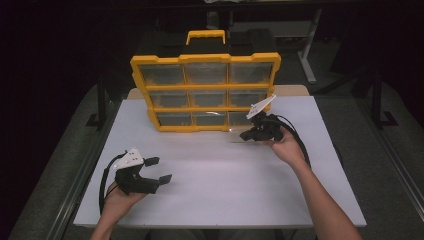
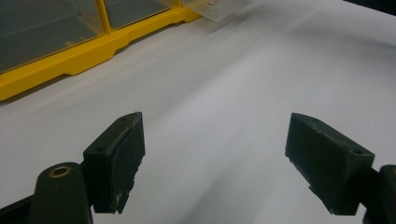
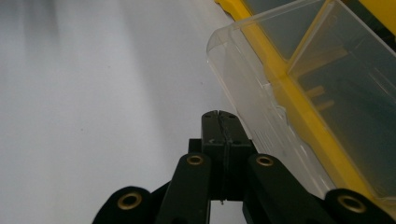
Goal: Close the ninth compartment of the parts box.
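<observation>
Pulling the clear drawer (image 3: 261, 88) partway from the yellow organizer (image 1: 206, 92), the right gripper (image 1: 248, 134) pinches its lip; removal remains, left gripper (image 1: 161, 170) spread.

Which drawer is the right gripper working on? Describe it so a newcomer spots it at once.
Find the yellow organizer standing at the table's far edge, with three rows of three clear drawers. Go to the bottom row, right end, beside the right gripper. That drawer is the one pulled partway out; the others sit flush.
</observation>
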`<control>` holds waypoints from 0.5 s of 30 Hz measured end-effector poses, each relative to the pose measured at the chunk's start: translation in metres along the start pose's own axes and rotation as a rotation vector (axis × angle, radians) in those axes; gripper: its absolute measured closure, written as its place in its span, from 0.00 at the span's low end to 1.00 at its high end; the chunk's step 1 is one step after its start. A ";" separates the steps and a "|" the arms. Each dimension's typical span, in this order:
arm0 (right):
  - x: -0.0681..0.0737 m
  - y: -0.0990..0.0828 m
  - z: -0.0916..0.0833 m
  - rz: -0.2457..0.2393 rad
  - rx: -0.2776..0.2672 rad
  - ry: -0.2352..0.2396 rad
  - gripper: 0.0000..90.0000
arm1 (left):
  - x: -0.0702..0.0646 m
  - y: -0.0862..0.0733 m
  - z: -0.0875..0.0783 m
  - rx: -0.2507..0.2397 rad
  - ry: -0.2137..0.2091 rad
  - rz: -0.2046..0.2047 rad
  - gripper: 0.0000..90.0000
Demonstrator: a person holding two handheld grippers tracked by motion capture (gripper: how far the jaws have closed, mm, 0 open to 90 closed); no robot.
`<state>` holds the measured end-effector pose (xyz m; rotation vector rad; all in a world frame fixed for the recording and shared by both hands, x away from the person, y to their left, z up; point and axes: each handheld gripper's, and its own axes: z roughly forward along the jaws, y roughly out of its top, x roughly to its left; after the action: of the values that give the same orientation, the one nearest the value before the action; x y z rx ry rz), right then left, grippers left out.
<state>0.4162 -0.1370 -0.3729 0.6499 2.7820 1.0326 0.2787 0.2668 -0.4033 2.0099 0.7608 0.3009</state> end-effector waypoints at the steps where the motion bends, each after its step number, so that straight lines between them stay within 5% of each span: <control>1: 0.000 0.000 0.000 0.001 0.001 0.000 0.99 | 0.000 0.000 0.000 0.000 0.000 -0.001 0.22; 15: -0.008 0.005 0.003 0.003 0.013 -0.022 0.99 | 0.001 0.000 -0.001 0.003 0.004 0.011 0.22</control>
<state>0.4265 -0.1352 -0.3724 0.6630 2.7720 1.0018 0.2794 0.2683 -0.4030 2.0177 0.7529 0.3100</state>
